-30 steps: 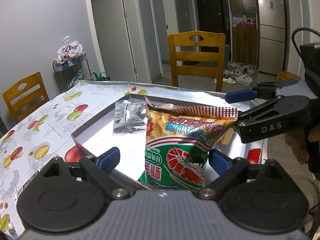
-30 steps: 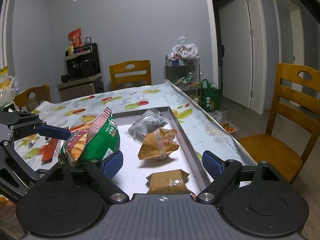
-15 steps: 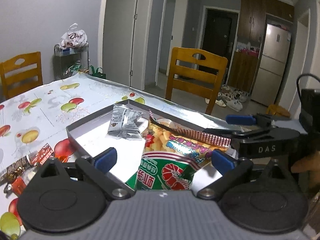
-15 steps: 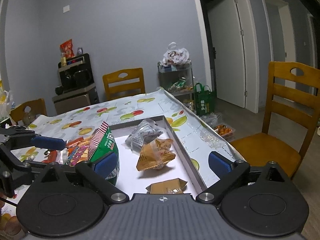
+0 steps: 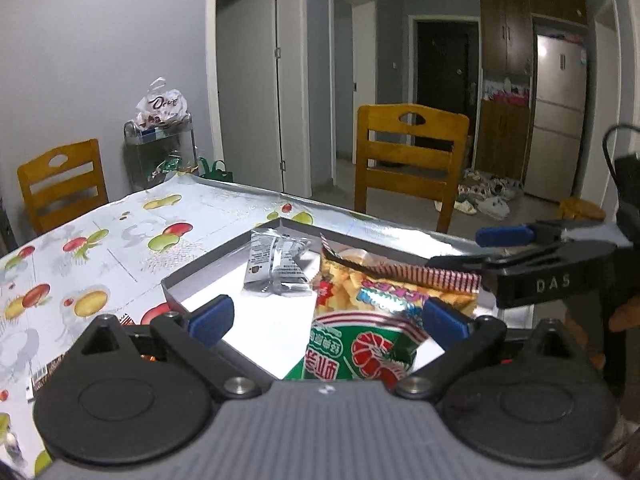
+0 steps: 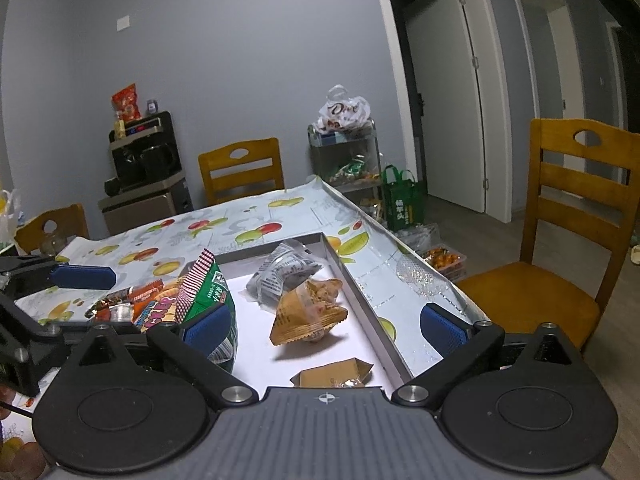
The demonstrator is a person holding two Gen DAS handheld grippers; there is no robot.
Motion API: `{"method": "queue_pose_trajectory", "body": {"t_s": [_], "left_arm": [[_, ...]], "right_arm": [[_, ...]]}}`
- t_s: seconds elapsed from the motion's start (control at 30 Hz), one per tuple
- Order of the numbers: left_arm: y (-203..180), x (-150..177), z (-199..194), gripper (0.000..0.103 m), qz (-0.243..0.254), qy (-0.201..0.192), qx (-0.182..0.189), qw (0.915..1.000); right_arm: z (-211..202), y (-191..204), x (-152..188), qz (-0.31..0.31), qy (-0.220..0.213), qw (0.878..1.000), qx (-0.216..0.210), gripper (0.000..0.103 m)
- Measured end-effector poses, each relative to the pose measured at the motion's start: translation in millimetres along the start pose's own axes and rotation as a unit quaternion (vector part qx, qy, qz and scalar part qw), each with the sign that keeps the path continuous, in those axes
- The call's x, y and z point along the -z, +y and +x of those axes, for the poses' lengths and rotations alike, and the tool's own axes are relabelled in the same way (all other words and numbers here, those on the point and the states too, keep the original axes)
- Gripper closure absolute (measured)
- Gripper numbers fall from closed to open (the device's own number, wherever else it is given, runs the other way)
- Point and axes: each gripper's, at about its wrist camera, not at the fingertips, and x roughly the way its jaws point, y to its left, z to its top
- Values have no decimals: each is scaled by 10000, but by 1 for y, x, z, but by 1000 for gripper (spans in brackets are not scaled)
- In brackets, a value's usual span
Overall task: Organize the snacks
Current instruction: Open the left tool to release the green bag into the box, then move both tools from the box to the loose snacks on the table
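Note:
A green prawn cracker bag stands upright in the grey tray, between the wide-open fingers of my left gripper; I cannot see any contact. The bag also shows in the right wrist view at the tray's left edge. My right gripper is open and empty over the tray's near end. In the tray lie a silver packet, an orange packet and a brown packet. The silver packet also shows in the left wrist view.
Loose candy wrappers lie on the fruit-print tablecloth left of the tray. Wooden chairs stand around the table. A metal cart with snack bags stands by the wall. My right gripper shows in the left wrist view.
My left gripper has drawn back and turned left, so the cracker bag now sits lower and to the right between its fingers. My right gripper has risen slightly.

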Motion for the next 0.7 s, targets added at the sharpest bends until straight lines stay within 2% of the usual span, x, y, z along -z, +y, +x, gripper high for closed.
{"method": "queue_pose_trajectory", "body": {"t_s": [0.17, 0.33, 0.47, 0.7], "left_arm": [[-7, 4, 9, 1, 188, 183, 94, 9996], [-8, 7, 19, 1, 61, 408, 326, 9986], [-18, 6, 23, 1, 191, 410, 514, 9977], [-31, 6, 15, 1, 444, 275, 835, 9951]], "right_arm": [[1, -2, 2, 25, 17, 10000, -5, 1], [2, -4, 3, 56, 74, 9999, -88, 1], [-5, -3, 0, 36, -195, 9998, -25, 1], [-15, -23, -7, 550, -516, 9969, 243, 0]]}}
